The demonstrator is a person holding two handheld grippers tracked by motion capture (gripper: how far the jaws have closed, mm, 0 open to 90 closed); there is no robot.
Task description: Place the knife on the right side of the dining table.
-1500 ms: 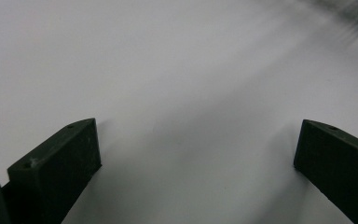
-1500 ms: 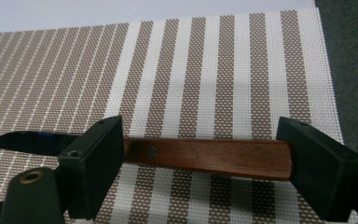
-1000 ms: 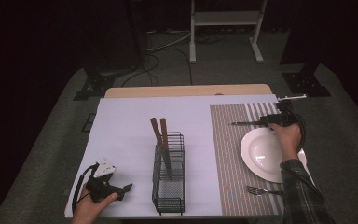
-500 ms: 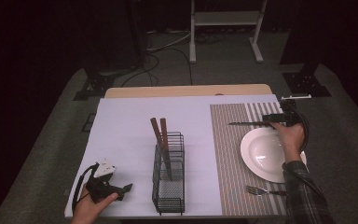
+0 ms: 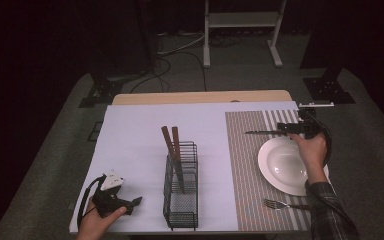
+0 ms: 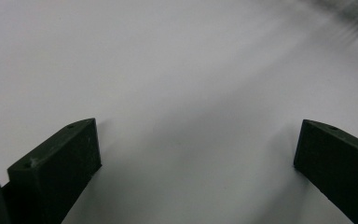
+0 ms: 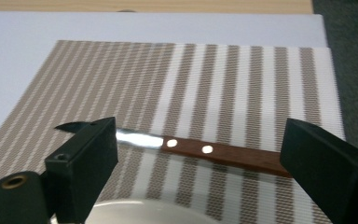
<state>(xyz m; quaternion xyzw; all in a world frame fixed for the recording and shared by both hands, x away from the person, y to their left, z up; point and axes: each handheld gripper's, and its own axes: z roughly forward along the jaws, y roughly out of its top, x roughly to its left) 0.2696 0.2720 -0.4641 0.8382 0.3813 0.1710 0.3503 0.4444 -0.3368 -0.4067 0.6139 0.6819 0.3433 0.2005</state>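
Left tongs [image 5: 130, 202]: agape, empty, parked at the tabletop's [image 5: 140, 135] seven o'clock. Wire rack [image 5: 181, 187]: two wooden handles left; we cannot identify them. Knife [image 7: 200, 150]: laid on the striped mat [image 7: 242, 84] at twelve o'clock of the plate [image 5: 285, 167]. Fork [image 5: 280, 204]: at six o'clock, partly cut off. Right tongs [image 7: 200, 163]: just widened, knife lying free between them; we judge it placed.

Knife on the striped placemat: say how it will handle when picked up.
The knife looks rigid, so it should lift without flexing. Lying flat on the placemat, it probably won't roll, though its low profile may resist pinching. The shiny blade likely slips; the wooden handle seems grippier.
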